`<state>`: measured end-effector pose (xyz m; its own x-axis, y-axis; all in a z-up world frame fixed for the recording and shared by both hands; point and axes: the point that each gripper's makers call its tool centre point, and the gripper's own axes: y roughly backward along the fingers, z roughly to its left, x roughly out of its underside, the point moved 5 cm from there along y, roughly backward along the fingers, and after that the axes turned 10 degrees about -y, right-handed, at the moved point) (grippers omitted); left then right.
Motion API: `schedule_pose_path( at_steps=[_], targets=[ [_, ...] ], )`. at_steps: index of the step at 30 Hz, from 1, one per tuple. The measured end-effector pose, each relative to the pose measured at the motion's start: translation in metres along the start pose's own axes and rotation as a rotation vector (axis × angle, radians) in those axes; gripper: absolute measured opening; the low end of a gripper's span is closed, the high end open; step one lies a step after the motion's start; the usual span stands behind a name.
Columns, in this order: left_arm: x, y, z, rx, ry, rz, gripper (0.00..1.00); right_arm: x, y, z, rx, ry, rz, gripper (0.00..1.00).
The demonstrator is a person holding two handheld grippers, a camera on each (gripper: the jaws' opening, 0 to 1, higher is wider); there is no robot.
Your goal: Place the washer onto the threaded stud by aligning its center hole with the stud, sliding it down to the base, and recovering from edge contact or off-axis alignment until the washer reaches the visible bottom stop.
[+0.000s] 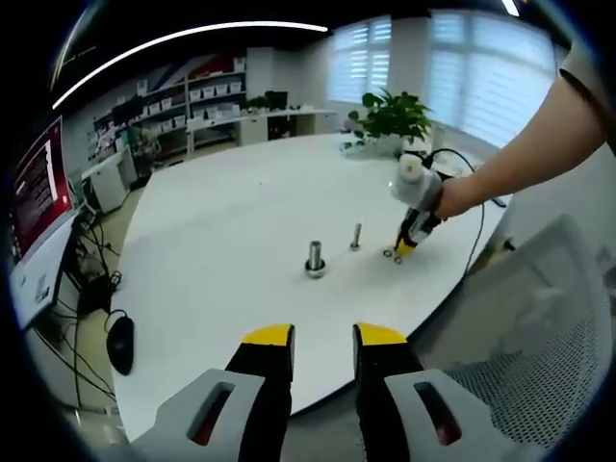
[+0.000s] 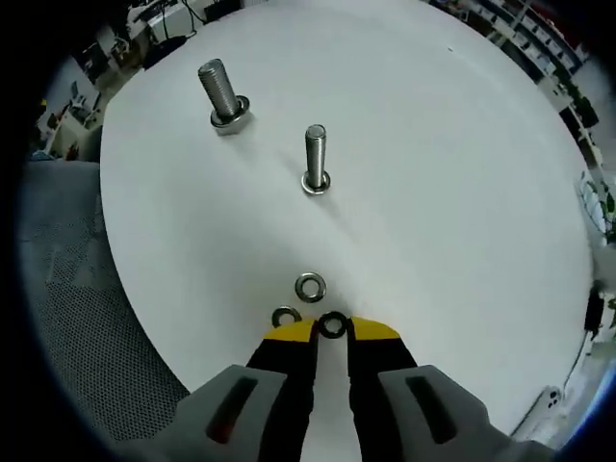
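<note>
Right hand-held gripper (image 2: 332, 332) is low over the white bench (image 2: 462, 192); its yellow tips are close together and a dark washer (image 2: 332, 324) sits between them, so the jaws look clamped on its edges. Two more washers lie on the bench just in front of the tips: a small one (image 2: 286, 316) beside the left tip, and a brighter one (image 2: 310, 287) a little further ahead. Beyond them a thin stud (image 2: 315, 157) stands upright, with a ring already at its base; a thicker stud (image 2: 220, 91) with a nut at its foot stands further away and to the left, well apart from the thin one.

In the left gripper view the left hand-held gripper (image 1: 322, 337) is held over the near edge of the bench (image 1: 221, 221); its jaws are apart and hold nothing. The thick stud (image 1: 315, 258) and the thin stud (image 1: 356, 236) are seen near the middle of the bench; the right hand-held gripper (image 1: 402, 252), held by a person's hand (image 1: 452, 197), points down at the bench just to the right of the thin stud. A plant (image 1: 390, 115) in a pot stands at the far edge; I cannot tell the pot clearly. A mesh chair (image 1: 539, 327) is at the right.
</note>
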<state>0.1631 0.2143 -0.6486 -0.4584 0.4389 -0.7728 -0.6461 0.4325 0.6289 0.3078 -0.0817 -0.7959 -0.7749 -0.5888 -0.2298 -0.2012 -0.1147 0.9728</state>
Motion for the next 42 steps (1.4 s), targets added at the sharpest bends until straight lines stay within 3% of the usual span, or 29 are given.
schedule_pose_path(
  at_steps=[11,22,32,42],
  targets=[
    [-0.001,0.001,-0.001,0.006,-0.014,-0.008,0.22,-0.002,0.004,0.011,0.043,-0.002,-0.010,0.13],
    [-0.004,0.002,-0.001,0.014,-0.010,-0.033,0.22,-0.014,0.032,0.021,0.047,0.021,-0.048,0.13],
    [-0.006,0.003,-0.002,0.020,-0.013,-0.046,0.22,-0.044,0.058,0.012,0.057,-0.022,-0.118,0.13],
    [-0.007,0.004,-0.001,0.014,-0.009,-0.059,0.22,-0.079,0.085,0.011,0.077,0.062,-0.154,0.13]
  ],
)
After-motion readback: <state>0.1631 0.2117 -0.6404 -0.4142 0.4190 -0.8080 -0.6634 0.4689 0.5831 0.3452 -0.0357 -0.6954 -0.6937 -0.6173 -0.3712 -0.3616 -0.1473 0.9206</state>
